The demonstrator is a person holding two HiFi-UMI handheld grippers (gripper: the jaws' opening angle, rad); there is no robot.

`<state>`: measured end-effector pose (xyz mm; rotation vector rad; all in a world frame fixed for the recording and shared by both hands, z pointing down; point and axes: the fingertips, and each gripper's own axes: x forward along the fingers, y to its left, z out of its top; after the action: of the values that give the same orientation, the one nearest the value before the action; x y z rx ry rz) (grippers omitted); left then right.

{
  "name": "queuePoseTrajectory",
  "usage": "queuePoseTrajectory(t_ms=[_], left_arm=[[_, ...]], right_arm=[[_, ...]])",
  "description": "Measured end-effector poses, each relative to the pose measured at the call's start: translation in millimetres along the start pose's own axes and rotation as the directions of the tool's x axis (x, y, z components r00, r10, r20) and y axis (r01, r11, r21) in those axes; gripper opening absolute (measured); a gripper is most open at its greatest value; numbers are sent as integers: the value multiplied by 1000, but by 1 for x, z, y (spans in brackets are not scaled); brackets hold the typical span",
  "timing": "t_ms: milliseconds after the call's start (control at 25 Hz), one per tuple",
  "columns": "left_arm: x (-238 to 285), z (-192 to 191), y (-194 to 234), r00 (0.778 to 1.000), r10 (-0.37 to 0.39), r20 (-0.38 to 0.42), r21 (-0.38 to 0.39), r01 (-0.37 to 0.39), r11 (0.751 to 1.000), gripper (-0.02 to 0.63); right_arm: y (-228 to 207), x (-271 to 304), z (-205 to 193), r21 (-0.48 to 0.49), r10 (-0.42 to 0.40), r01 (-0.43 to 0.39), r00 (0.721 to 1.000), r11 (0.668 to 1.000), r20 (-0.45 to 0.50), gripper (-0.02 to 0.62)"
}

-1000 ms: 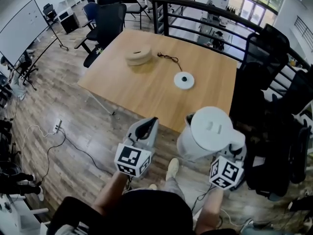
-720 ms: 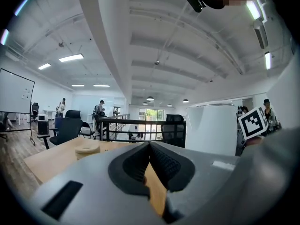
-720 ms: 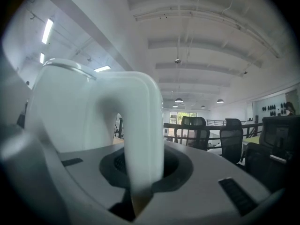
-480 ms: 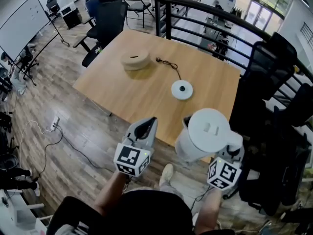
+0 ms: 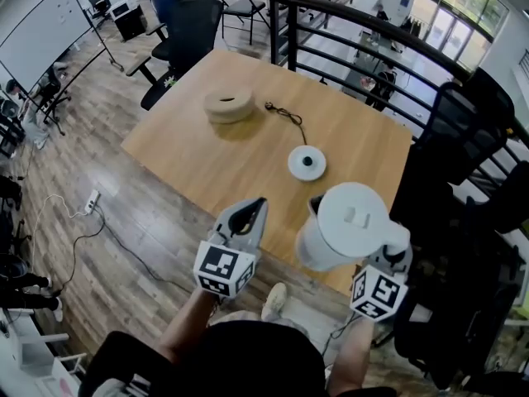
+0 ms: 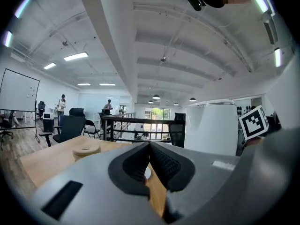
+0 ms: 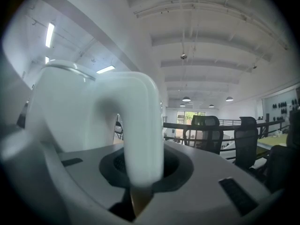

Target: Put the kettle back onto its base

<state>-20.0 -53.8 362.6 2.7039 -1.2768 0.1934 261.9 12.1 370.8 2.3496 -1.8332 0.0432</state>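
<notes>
So here's where you're at: your right gripper (image 5: 397,259) is clamped on the handle (image 7: 140,125) of the white kettle (image 5: 347,226). In the right gripper view the handle sits right between the two dark pads (image 7: 112,165), which press on it from both sides, so that's a solid grip. The kettle is upright and up in the air, lid facing the head camera, hanging over the near edge of the wooden table (image 5: 207,151) towards its right corner.

The base (image 5: 307,163) is the small white disc with the dark centre. It's lying flat on the table, just past the kettle, and the two are clearly apart. The kettle is not on it yet.

Your left gripper (image 5: 252,205) is holding nothing. In the left gripper view its jaws are closed, pads (image 6: 136,161) meeting at the tips with nothing in between. It hovers at the near table edge, just left of the kettle, and you can see the kettle body (image 6: 211,125) off to the right in that view.

Other stuff on the table: a round tan ring-shaped thing (image 5: 229,104) at the far left, and a thin dark cord (image 5: 285,112) lying between it and the base. A black railing (image 5: 364,23) runs behind the table.
</notes>
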Motion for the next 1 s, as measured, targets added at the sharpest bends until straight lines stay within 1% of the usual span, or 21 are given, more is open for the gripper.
queuePoseTrajectory(t_ms=[280,440,640,840,1000], left_arm=[[17,1,11,999,41,-4,-8,-41,999,2],[30,0,21,998,63,-2,-6,-63,998,2],[42,-1,32,997,75,-2,0,-75,997,2],[61,-5,51,996,87,-5,6,-87,996,2],[80,-12,68,996,88,-5,-2,-88,996,2]], right_arm=[[0,36,1,-9,27,-27,1000,1000,-4,58],[2,59,0,8,41,-41,999,999,4,58],[6,82,-2,13,36,-36,999,999,9,58],[12,108,-4,18,14,-14,999,1000,33,58],[20,130,-10,26,7,-8,1000,1000,29,58]])
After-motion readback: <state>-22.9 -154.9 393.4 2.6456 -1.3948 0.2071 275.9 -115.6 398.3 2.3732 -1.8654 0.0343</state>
